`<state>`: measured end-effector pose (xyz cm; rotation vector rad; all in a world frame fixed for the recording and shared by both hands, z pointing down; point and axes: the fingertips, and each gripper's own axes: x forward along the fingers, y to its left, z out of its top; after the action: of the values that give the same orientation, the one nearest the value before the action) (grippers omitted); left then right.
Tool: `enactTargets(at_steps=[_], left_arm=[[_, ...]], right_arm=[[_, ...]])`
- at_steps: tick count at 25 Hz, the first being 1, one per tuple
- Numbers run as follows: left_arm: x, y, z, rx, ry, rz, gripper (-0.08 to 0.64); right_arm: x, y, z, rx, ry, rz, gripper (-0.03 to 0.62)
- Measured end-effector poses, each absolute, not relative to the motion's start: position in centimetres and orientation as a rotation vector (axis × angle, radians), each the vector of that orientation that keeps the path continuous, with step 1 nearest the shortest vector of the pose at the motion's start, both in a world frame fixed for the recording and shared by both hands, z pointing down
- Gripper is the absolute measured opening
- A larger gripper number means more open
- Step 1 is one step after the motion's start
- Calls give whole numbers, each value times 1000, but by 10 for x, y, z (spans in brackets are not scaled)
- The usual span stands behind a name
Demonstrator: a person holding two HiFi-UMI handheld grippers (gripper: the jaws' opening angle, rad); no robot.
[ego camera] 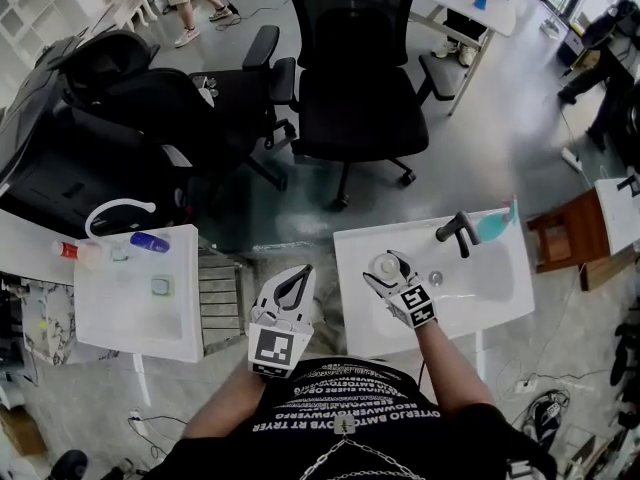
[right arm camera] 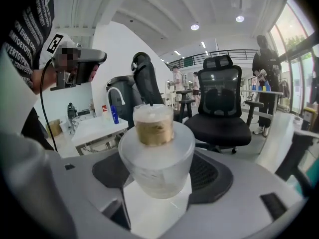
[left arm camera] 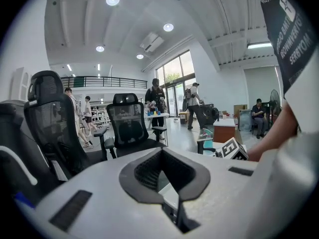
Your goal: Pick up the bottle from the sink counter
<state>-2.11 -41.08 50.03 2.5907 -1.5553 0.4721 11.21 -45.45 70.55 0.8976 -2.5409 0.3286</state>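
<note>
A frosted, translucent bottle point(ego camera: 384, 264) with a tan cap sits between the jaws of my right gripper point(ego camera: 388, 273), which is shut on it over the left part of the white sink counter point(ego camera: 500, 308). In the right gripper view the bottle point(right arm camera: 157, 158) fills the middle, cap end point(right arm camera: 153, 126) pointing away, with the dark pads point(right arm camera: 212, 176) on either side of it. My left gripper point(ego camera: 300, 276) hangs in the gap between the two counters. Its curved fingertips point(left arm camera: 162, 156) meet and hold nothing.
A black faucet point(ego camera: 455, 230) and a teal item point(ego camera: 495, 226) stand at the counter's back edge. A second white counter point(ego camera: 135, 318) at the left carries a blue bottle point(ego camera: 150, 241) and a white faucet point(ego camera: 115, 208). Black office chairs point(ego camera: 355, 78) stand beyond, with a wooden stool point(ego camera: 565, 238) at the right.
</note>
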Motion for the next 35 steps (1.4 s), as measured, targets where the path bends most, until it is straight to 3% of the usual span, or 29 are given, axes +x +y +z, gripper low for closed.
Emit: enactTargets(at_steps=[20,35], left_arm=[[28,-362,475,2660,-1564,397,2],[55,-330,453,2698,-1597,381,2]], right_arm=[[136,-393,532,921,-2632,132,337],[161,-348,465,927,-2660,43,337]])
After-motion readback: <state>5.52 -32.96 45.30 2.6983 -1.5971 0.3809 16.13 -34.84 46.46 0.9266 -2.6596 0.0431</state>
